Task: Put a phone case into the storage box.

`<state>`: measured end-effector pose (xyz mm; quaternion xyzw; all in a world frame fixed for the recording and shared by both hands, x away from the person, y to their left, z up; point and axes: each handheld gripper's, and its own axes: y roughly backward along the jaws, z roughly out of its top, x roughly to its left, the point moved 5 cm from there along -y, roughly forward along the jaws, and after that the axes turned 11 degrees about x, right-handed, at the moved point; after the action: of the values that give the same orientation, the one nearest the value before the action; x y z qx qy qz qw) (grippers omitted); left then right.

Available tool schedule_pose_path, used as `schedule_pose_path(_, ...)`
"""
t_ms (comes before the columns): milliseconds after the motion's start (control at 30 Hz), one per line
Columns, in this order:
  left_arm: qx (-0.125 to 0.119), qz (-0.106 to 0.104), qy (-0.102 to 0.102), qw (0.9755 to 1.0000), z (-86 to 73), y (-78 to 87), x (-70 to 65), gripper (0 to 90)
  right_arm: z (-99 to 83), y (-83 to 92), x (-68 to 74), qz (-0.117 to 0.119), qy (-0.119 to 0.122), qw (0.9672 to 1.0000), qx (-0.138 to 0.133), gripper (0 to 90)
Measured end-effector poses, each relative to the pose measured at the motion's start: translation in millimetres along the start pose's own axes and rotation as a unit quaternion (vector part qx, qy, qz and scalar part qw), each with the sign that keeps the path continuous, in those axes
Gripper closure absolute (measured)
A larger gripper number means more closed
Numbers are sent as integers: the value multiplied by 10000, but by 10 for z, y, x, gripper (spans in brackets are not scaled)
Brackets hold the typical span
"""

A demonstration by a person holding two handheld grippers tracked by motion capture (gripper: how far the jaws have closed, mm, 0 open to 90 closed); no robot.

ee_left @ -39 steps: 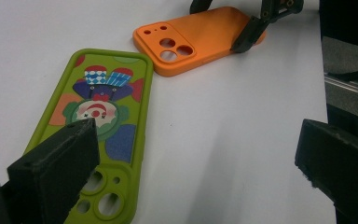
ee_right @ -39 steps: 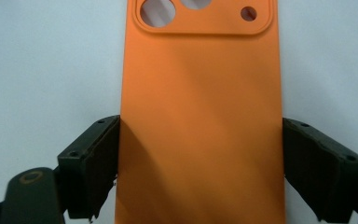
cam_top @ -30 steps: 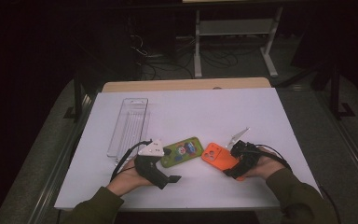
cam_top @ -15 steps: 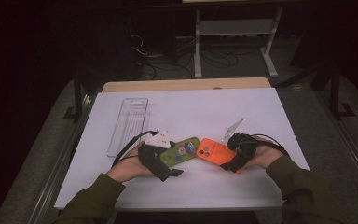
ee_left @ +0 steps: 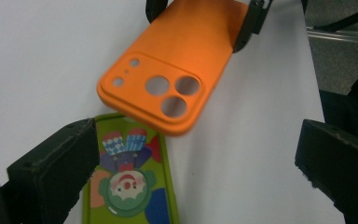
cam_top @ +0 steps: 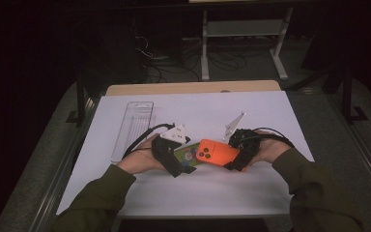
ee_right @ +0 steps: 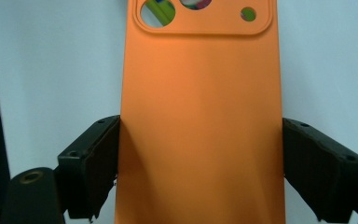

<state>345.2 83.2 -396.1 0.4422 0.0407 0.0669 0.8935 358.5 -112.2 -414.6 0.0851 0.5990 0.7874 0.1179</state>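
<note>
An orange phone case (cam_top: pixel 216 152) with round camera holes is held off the white table, and my right gripper (cam_top: pixel 235 157) is shut on its long sides. In the right gripper view both jaws press the orange case (ee_right: pixel 200 116) at its edges, around my right gripper (ee_right: pixel 200 135). A green phone case with a clown picture (cam_top: pixel 187 155) lies flat, its far end under the orange case's camera end. My left gripper (cam_top: pixel 176 162) stands open over it. In the left gripper view the green case (ee_left: pixel 130 186) sits beside the left jaw, and the orange case (ee_left: pixel 177 60) hangs beyond my left gripper (ee_left: pixel 198 140).
A clear plastic tray (cam_top: pixel 134 126) lies at the back left of the white table cover (cam_top: pixel 198 111). A wooden table edge (cam_top: pixel 193 88) runs behind it. Metal shelf legs (cam_top: pixel 241 29) and cables stand on the dark floor beyond.
Both hands have risen and drawn closer together. The orange case has moved left in the right gripper until its camera end overlaps the green case, which has stayed where it was.
</note>
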Motion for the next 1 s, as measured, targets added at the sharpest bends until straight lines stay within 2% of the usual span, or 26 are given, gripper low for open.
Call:
schedule_pose_path(167,81,-111,-187,9997,60,54,52,0,138,27,28,118,325,9994,88,154)
schedule_pose_path(233,120,-131,-276,9995,73,58,71,0,200,42,39,84,433,9990,104,154)
schedule_pose_path(300,75,-145,-346,9993,93,63,89,0,289,56,71,119,637,9978,121,154)
schedule_pose_path(333,70,-183,-359,9992,96,61,92,0,289,56,71,119,637,9978,121,154)
schedule_pose_path(433,172,-272,-491,9983,86,34,108,0,405,79,112,167,829,9964,97,154)
schedule_pose_path(567,378,-421,-563,9968,59,-20,100,0,463,91,132,195,948,9952,113,154)
schedule_pose_path(600,414,-479,-504,9967,54,-38,88,0,480,95,139,200,992,9948,120,154)
schedule_pose_path(800,502,-558,-557,9956,61,-124,88,0,576,115,174,189,1185,9928,13,154)
schedule_pose_path(900,636,-557,-640,9944,47,-149,101,0,613,122,200,222,1287,9914,-17,154)
schedule_pose_path(1000,627,-661,-607,9940,47,-164,80,0,624,130,204,198,1367,9904,21,154)
